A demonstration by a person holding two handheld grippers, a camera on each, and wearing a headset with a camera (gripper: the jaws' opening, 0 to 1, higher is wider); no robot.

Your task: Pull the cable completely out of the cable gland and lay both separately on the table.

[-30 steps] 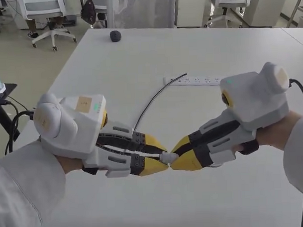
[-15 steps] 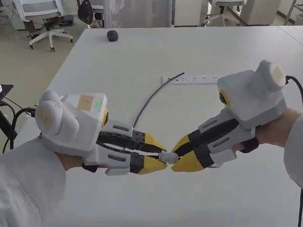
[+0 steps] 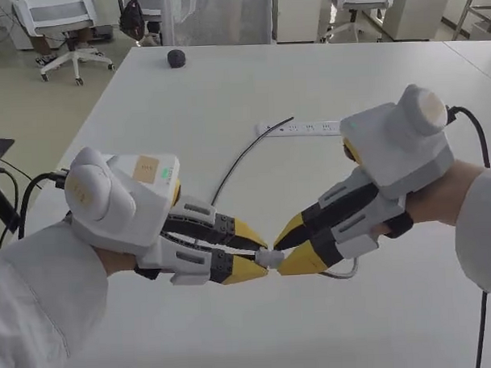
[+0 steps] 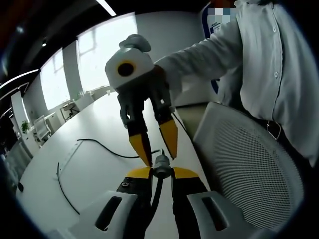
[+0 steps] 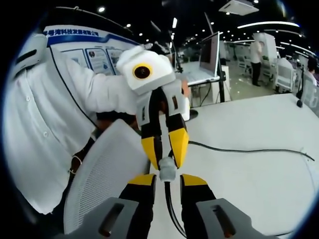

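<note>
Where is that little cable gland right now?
Head view, centre: the cable gland is pinched where the left gripper and right gripper tips meet, above the table.

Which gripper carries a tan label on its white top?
The left gripper: a tan label sits on top of it; the right gripper shows none.

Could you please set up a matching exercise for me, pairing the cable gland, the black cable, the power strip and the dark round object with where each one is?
Things:
1. cable gland
2. black cable
3. power strip
4. dark round object

Places:
A. near the far edge of the table
B. lying flat mid-table, beyond both grippers
C. between the tips of the left gripper and the right gripper
D. curving away from the left gripper across the table

Pairs: 1-C, 2-D, 3-B, 4-A.
</note>
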